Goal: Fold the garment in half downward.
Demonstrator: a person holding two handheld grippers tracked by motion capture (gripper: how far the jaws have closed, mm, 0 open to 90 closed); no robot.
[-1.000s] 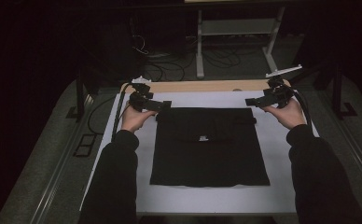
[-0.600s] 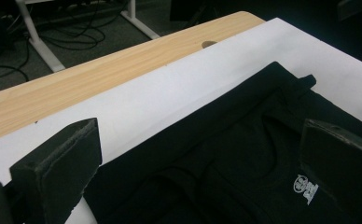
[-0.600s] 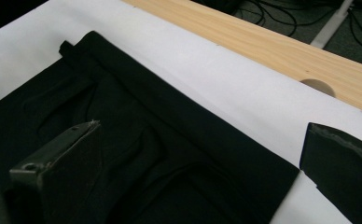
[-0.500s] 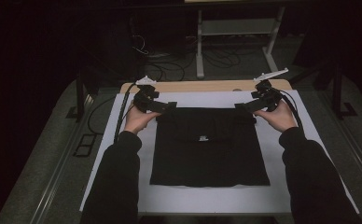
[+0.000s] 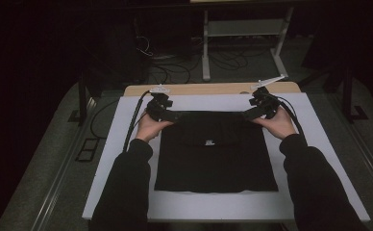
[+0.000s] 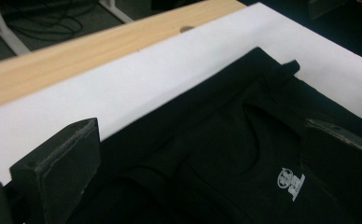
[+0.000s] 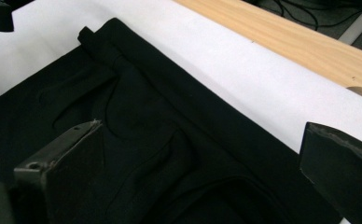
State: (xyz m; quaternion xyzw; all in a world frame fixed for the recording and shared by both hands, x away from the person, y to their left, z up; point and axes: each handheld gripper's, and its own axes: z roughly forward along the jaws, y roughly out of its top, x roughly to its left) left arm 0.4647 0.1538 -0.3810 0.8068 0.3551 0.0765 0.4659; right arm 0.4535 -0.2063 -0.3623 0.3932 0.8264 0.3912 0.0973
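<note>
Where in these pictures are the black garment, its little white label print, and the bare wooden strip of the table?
black garment [image 5: 216, 161], high view, middle of the flat cloth.
white label print [image 6: 291, 180], left gripper view, centre of the print.
wooden strip [image 7: 281, 35], right gripper view, bare wood past the white sheet.

A small white printed mark [image 6: 291, 181], too fine to read as words, sits inside the neckline of the folded black garment [image 5: 216, 154] lying on the white board [image 5: 314, 144], the only printing visible anywhere in the scene, seen from high view and left gripper view.
</note>
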